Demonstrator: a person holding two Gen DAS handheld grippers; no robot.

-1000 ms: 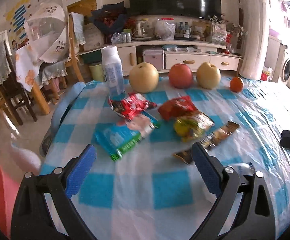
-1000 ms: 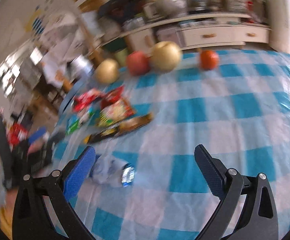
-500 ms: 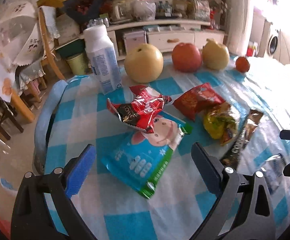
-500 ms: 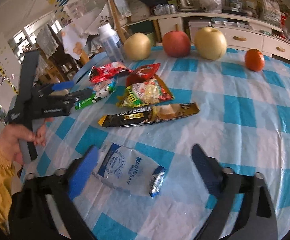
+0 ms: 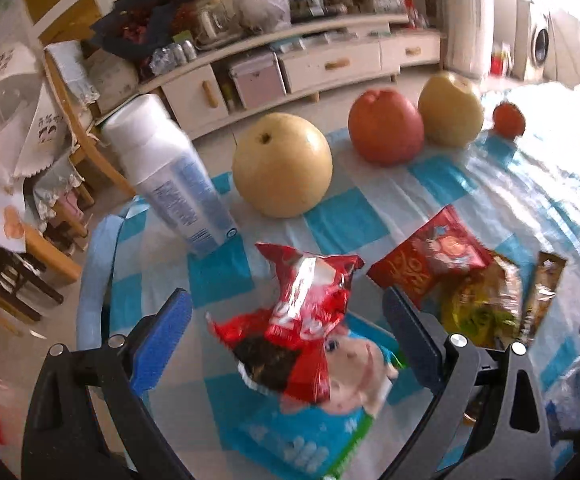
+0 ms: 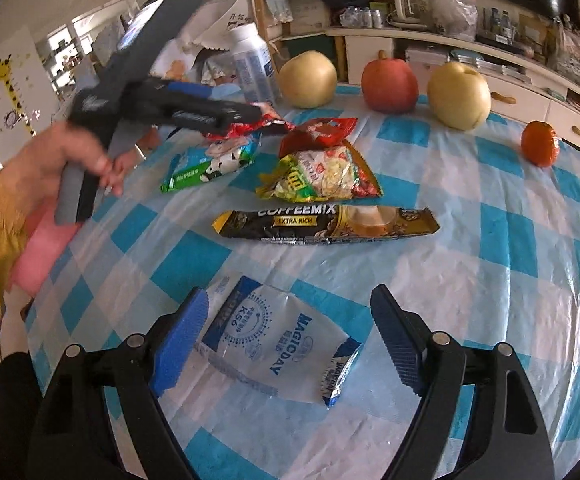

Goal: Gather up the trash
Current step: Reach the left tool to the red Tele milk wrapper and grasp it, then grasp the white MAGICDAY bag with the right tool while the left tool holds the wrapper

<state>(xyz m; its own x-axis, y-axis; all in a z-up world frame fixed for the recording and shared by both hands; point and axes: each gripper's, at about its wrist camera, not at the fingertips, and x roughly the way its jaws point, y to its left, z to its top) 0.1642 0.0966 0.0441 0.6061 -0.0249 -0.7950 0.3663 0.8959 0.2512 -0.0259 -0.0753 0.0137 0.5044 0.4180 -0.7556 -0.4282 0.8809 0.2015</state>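
Just ahead of the left hand-held gripper [image 5: 286, 328], between its wide-spread blue-padded fingers, a crumpled red wrapper [image 5: 302, 320] stands up on top of a blue-and-green snack packet [image 5: 310, 436] printed with a cartoon face; neither finger touches it, and the gripper holds nothing. Beyond its tips stand a white bottle [image 5: 170, 176], tilted in this view, and a yellow pear [image 5: 282, 164], with a red apple [image 5: 386, 126], a second pear [image 5: 450, 110] and a small orange [image 5: 509, 119] further off to its right. To the right of its right finger lie a red snack bag [image 5: 426, 264], a yellow-green noodle packet [image 5: 482, 304] and a coffee sachet [image 5: 542, 296]. The right hand-held gripper [image 6: 290, 336] is likewise fully open and empty, low over the blue-checked cloth of the bench [image 6: 510, 240]. A white-and-blue plastic pouch [image 6: 278, 348] lies flat between its fingers, nearer the left one, though whether that pad touches it cannot be told. Ahead of this gripper lies the coffee sachet [image 6: 326, 222], and beyond it the noodle packet [image 6: 322, 176]. Far to its left, the person's hand [image 6: 66, 156] grips the other tool over the red wrapper [image 6: 246, 126].
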